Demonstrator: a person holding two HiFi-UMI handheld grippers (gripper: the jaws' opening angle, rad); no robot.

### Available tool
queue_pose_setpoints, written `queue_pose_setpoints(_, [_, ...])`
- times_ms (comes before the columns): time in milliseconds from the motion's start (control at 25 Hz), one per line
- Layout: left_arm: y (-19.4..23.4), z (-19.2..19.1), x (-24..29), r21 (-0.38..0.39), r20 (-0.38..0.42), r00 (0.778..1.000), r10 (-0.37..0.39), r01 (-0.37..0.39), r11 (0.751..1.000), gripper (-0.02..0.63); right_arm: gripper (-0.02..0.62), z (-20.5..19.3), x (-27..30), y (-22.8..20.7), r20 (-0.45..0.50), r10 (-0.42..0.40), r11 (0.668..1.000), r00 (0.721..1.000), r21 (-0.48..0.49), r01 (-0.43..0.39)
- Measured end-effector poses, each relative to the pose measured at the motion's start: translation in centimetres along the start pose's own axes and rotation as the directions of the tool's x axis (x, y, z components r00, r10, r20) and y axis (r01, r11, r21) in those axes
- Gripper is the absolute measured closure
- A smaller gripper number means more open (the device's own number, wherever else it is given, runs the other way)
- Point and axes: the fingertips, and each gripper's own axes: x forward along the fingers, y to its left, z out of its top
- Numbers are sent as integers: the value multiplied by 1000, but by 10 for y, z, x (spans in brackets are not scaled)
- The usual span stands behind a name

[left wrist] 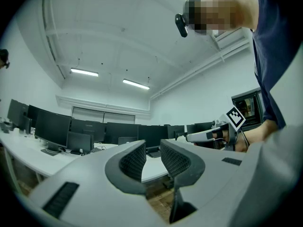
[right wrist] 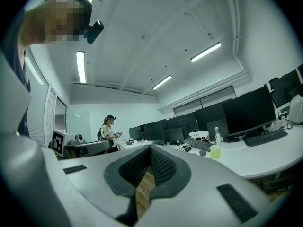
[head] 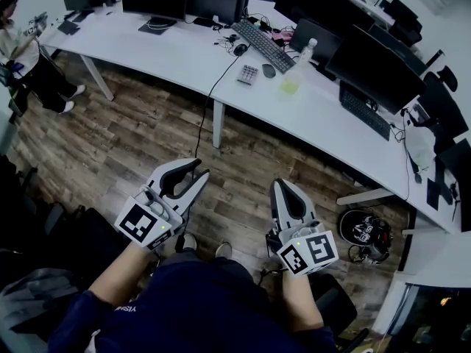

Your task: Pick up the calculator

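Nearest in the head view are the person's forearms [head: 112, 279], holding both grippers low over the wood floor [head: 147, 138]. The left gripper [head: 199, 170] has its jaws spread with nothing between them. The right gripper [head: 284, 184] has its jaws pressed together and empty. The calculator [head: 248, 74] lies well ahead of both on the white desk [head: 184, 54], just beside a mouse [head: 268, 70] and near a keyboard [head: 263, 44] and a bottle [head: 300, 65].

The left gripper view shows its ribbed pads [left wrist: 134, 161] apart, with only desks and monitors [left wrist: 52, 126] beyond the gap.

In the right gripper view the pads meet at the tips, and a second person [right wrist: 110, 130] stands far off.
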Motion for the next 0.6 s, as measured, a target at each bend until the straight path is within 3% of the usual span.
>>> queue_pose_setpoints(600, [0,-2,6,-4,-8,999,38,-38,999,425,592,2,-7,-13,5,-6,1000,1000,0,6])
